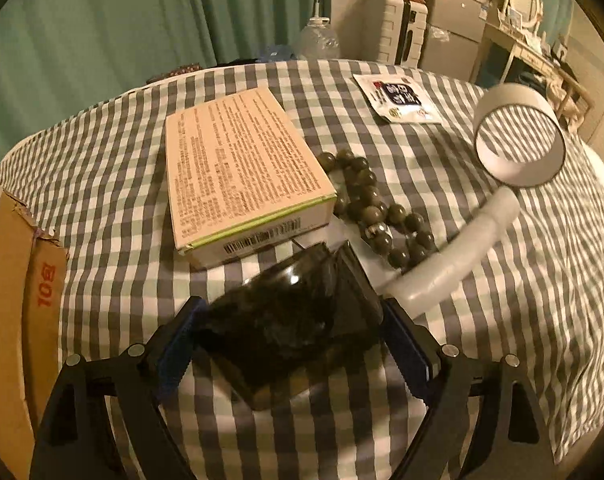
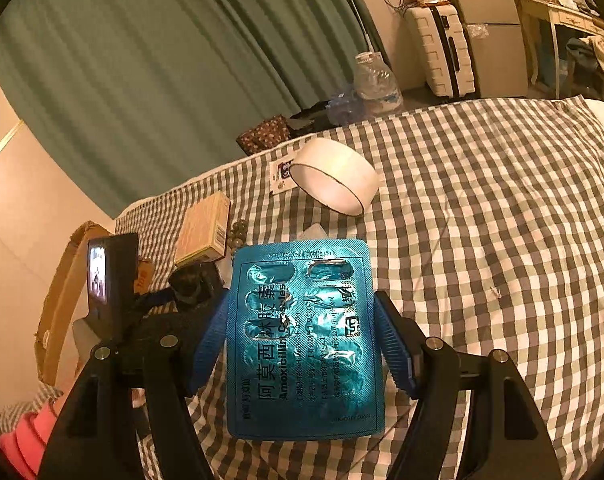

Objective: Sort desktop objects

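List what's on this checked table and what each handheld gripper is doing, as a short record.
Surface: checked cloth
Left gripper: open, straddling a dark glossy object lying on the cloth
Right gripper: shut on a teal blister pack, held above the cloth
Loose items: printed box, string of beads, tape roll, white tube, sachet
Left edge: cardboard carton

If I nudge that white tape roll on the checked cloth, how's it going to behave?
The white tape roll stands tilted on its edge, so a nudge would probably roll it or tip it flat. It is a hollow ring, so likely light. The checked cloth looks soft, which may slow rolling.
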Tool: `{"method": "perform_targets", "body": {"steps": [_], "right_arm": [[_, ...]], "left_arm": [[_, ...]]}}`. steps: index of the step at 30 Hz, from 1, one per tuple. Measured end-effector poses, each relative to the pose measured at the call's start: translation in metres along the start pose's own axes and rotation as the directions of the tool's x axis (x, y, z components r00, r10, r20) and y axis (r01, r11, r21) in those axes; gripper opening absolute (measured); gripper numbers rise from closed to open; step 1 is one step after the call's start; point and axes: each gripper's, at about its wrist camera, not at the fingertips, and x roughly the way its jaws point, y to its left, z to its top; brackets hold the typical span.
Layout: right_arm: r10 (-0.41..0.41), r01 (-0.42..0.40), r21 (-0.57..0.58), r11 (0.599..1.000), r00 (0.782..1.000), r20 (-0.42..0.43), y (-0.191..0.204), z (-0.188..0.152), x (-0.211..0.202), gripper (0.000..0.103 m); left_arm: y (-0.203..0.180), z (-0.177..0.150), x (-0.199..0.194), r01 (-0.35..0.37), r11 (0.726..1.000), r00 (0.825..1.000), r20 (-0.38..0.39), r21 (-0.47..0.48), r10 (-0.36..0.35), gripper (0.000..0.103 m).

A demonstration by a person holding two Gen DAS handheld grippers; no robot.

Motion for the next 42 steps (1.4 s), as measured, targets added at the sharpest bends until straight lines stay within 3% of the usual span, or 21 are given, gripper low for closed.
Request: {"method": "perform_targets", "body": {"steps": [10, 14, 19, 26, 29, 31, 36, 39, 42], "right_arm": [[-0.014, 0.014, 0.013, 1.000, 1.000, -0.023, -0.004, -0.002, 0.004, 0.070], [-0.033, 0.033, 0.009, 0.999, 0.999, -0.005, -0.003, -0.002, -0.002, 0.070], [-0.052, 0.052, -0.014, 0.999, 0.999, 0.007, 0.015, -0.002, -0.018, 0.070], [-0.037, 0.055, -0.171, 0.984, 0.994, 0.104, 0.094, -0.004, -0.070, 0.070], [-0.011, 0.037, -0.228, 0.973, 0.993, 0.113, 0.133, -0.009, -0.090, 0.070], [0.009, 0.021, -0.259, 0.966, 0.993, 0.117, 0.157, -0.011, -0.097, 0.070], [0.075, -0.039, -0.350, 0.936, 0.993, 0.090, 0.229, -0.019, -0.097, 0.070], [0.147, -0.119, -0.368, 0.922, 0.988, 0.049, 0.267, -0.021, -0.090, 0.070], [0.193, -0.173, -0.405, 0.898, 0.981, 0.010, 0.305, -0.025, -0.076, 0.070]], "left_arm": [[0.008, -0.013, -0.014, 0.013, 1.000, 0.999, 0.035, 0.003, -0.013, 0.085], [0.014, -0.016, -0.047, 0.008, 1.000, 0.997, 0.076, -0.003, -0.008, 0.085], [0.025, -0.016, -0.109, 0.056, 0.998, 0.985, 0.166, -0.022, -0.052, 0.085], [0.045, 0.000, -0.215, 0.120, 0.992, 0.944, 0.314, -0.040, -0.101, 0.085], [0.070, -0.003, -0.249, 0.129, 0.988, 0.931, 0.352, -0.082, -0.093, 0.085], [0.091, -0.003, -0.267, 0.096, 0.990, 0.926, 0.375, -0.101, -0.051, 0.085], [0.153, -0.018, -0.288, 0.088, 0.981, 0.925, 0.379, -0.175, -0.015, 0.085], [0.192, -0.031, -0.286, 0.031, 0.973, 0.934, 0.355, -0.227, 0.053, 0.085], [0.234, -0.044, -0.271, 0.023, 0.956, 0.952, 0.297, -0.293, 0.068, 0.085]]}}
